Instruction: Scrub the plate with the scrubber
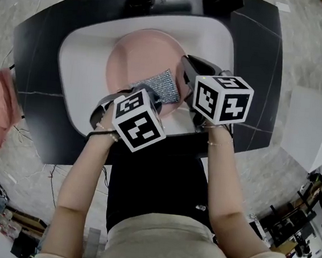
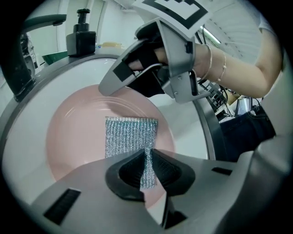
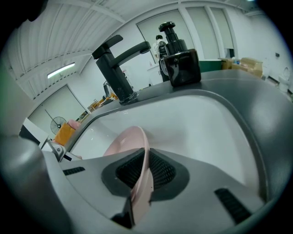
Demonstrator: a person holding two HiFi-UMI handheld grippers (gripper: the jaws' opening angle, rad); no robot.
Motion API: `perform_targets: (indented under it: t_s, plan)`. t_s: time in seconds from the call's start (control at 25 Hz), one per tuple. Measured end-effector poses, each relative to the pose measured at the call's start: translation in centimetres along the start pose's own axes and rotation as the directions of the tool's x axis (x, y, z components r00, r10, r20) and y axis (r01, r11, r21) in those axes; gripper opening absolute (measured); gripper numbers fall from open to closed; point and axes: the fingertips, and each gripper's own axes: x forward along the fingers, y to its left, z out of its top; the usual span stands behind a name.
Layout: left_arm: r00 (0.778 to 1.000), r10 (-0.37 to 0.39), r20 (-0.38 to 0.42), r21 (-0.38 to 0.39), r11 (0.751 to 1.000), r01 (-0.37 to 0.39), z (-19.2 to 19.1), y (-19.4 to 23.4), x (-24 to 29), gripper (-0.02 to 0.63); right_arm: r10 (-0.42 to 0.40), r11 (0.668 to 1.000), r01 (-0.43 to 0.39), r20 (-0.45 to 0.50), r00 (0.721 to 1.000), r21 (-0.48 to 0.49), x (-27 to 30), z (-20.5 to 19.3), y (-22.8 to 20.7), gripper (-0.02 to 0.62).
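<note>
I read left gripper (image 2: pixel 147 170) clenched on the silver scrubber (image 2: pixel 131 136), its lower edge pinched between both pads, the rest spread up over the pink plate (image 2: pixel 75 137) at frame centre | right gripper (image 3: pixel 145 170) grasping the plate rim, which runs up between its pads | plate tilted in white sink (image 3: pixel 206 128), faucet (image 3: pixel 116 68) upper left
</note>
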Motion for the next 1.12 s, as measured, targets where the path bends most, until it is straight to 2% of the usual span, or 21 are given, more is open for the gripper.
perform_targets:
  t_s: [0.28, 0.44, 0.52, 0.72, 1.12]
  plan:
    - [0.995, 0.068, 0.074, -0.053, 0.997, -0.064, 2.0, 1.4, 0.4, 0.064, 0.004, 1.0, -0.004, -0.001, 1.0, 0.015, -0.2, 0.2, -0.3, 0.04]
    - [0.975, 0.131, 0.178, -0.106, 0.988, -0.114, 3.8, 3.3, -0.2, 0.064, 0.008, 1.0, -0.008, -0.004, 1.0, 0.004, -0.3, 0.3, -0.2, 0.04]
    - [0.967, 0.153, 0.206, -0.119, 0.984, -0.13, 4.3, 4.1, -0.6, 0.064, 0.007, 1.0, -0.007, -0.008, 1.0, -0.001, -0.3, 0.3, -0.1, 0.04]
    - [0.954, 0.19, 0.231, -0.142, 0.977, -0.16, 4.8, 6.1, -1.2, 0.064, 0.009, 1.0, -0.009, -0.016, 1.0, -0.01, -0.3, 0.1, 0.0, 0.038]
    - [0.951, 0.19, 0.243, -0.141, 0.977, -0.159, 4.6, 7.0, -1.6, 0.064, 0.014, 1.0, -0.014, -0.018, 1.0, -0.025, -0.3, 0.0, 0.1, 0.038]
